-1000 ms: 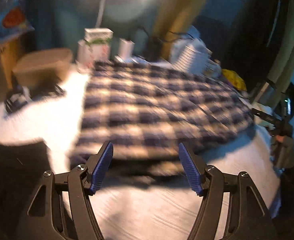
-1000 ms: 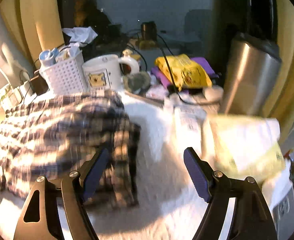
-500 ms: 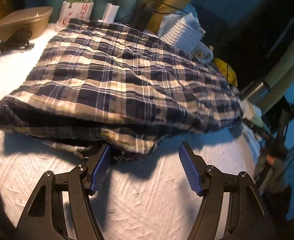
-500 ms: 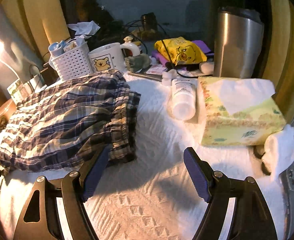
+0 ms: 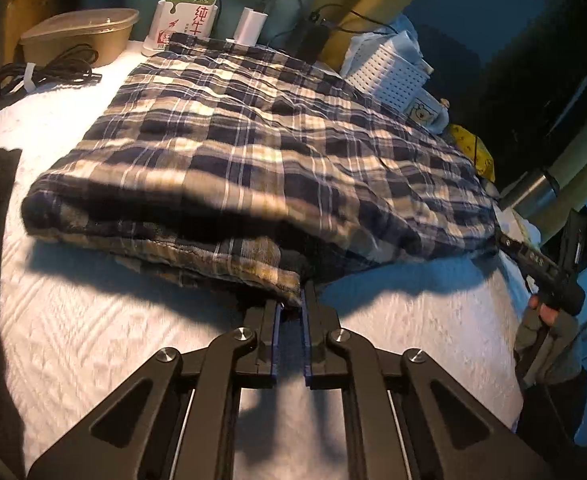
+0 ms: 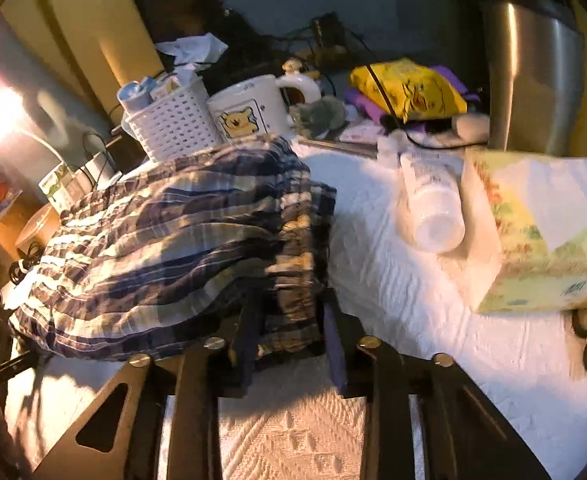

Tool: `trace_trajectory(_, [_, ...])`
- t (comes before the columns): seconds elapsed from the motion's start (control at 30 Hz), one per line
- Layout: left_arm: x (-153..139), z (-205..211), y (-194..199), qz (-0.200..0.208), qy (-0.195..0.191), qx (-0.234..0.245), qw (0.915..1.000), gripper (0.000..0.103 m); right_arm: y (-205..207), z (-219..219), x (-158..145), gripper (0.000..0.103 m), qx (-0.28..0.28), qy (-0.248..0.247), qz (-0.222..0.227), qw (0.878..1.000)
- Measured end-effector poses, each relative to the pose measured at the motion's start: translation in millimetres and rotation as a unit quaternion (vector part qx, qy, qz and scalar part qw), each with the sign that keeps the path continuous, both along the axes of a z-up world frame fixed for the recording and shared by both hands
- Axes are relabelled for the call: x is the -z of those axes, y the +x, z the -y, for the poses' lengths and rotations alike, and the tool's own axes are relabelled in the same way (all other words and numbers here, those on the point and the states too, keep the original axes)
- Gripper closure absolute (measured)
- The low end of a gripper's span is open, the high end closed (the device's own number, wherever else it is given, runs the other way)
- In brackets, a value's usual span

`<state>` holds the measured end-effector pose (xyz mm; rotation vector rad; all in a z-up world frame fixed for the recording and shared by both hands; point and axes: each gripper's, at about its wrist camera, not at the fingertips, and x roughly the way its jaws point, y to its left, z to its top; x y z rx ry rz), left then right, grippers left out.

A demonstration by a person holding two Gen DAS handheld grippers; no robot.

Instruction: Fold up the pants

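The blue and cream plaid pants (image 5: 277, 160) lie folded in a thick stack on the white textured cloth (image 5: 93, 340). My left gripper (image 5: 290, 304) is shut on the near corner of the pants' bottom edge. In the right wrist view the pants (image 6: 181, 240) fill the left half. My right gripper (image 6: 289, 320) has its jaws partly closed around the bunched waistband end, with fabric between the blue pads (image 6: 333, 344). The right gripper also shows at the far right of the left wrist view (image 5: 541, 268).
Behind the pants stand a milk carton (image 5: 191, 4), a plastic food tub (image 5: 79, 36), a coiled cable (image 5: 37, 76), a white basket (image 6: 169, 120) and a bear mug (image 6: 249, 110). To the right lie a white bottle (image 6: 429, 208), a tissue box (image 6: 541, 224) and a steel tumbler (image 6: 533, 76).
Both grippers moved forward to the pants and closed: the left shut on the near corner, the right narrowed around the waistband end.
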<state>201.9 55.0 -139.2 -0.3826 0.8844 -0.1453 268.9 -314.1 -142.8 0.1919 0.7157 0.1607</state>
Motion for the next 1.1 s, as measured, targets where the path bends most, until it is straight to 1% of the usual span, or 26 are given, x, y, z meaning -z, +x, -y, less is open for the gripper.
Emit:
trace_trajectory(0.1, [-2.6,0.6,-10.3,-0.003,-0.004,0.000,1.0000,0.097,-6.4,3.4,-4.2,0.077,0.002,0.003,0.009,1.000])
trace_trajectory(0.2, [-5.2,3.3,-20.2,-0.005,-0.004,0.002,1.0000,0.098,-15.3,2.4,-12.2,0.077,0.002,-0.011,0.019,1.000])
trace_trajectory(0.33, [-4.1,6.5,-32.6,-0.015,-0.006,0.011,0.9998,0.098,-28.7,4.3,-23.5,0.077,0.005,-0.015,0.027,1.000])
trace_trajectory(0.37, [-2.8,7.2,-37.0,-0.019,-0.007,0.014,0.9997,0.103,-33.8,4.7,-27.0,0.077,0.004,-0.015,0.029,0.999])
trace_trajectory(0.47, [-0.4,7.6,-47.1,-0.023,-0.005,0.018,0.9996,0.103,-50.7,4.0,-35.2,0.077,0.002,-0.025,0.036,0.999])
trace_trajectory(0.53, [-1.5,4.9,-54.5,-0.021,0.007,0.020,0.9996,0.103,-59.0,4.0,-36.1,0.077,0.004,-0.037,0.035,0.999])
trace_trajectory(0.57, [-3.6,4.2,-58.6,-0.019,0.019,0.020,0.9994,0.103,-61.7,5.2,-33.2,0.077,0.008,-0.045,0.031,0.998])
trace_trajectory(0.7, [-15.7,-5.3,-67.8,-0.003,0.052,0.021,0.9984,0.101,-64.0,9.0,-12.8,0.077,0.023,-0.059,0.002,0.998])
trace_trajectory(0.8, [-26.5,-12.2,-62.4,0.020,0.086,0.019,0.9959,0.101,-66.9,6.8,-3.6,0.077,0.032,-0.066,-0.008,0.997])
trace_trajectory(0.87, [-30.7,-12.7,-50.8,0.038,0.105,0.023,0.9934,0.101,-68.2,5.8,-4.4,0.077,0.041,-0.069,-0.007,0.997])
trace_trajectory(0.93, [-29.9,-15.2,-36.4,0.048,0.120,0.023,0.9913,0.101,-69.4,5.5,-9.2,0.069,0.048,-0.073,-0.004,0.996])
trace_trajectory(0.97, [-28.7,-16.6,-30.6,0.049,0.125,0.025,0.9907,0.101,-71.1,5.3,-12.7,0.066,0.051,-0.078,0.000,0.996])
trace_trajectory(1.0, [-26.6,-18.9,-25.1,0.049,0.129,0.027,0.9901,0.100,-73.2,5.3,-17.3,0.060,0.054,-0.083,0.006,0.995])
trace_trajectory(1.03, [-24.6,-20.6,-18.8,0.048,0.134,0.026,0.9895,0.100,-76.0,6.5,-22.6,0.057,0.059,-0.086,0.013,0.994])
trace_trajectory(1.1, [-19.9,-26.2,-6.6,0.040,0.146,0.016,0.9884,0.100,-79.7,6.7,-30.5,0.056,0.063,-0.089,0.023,0.994])
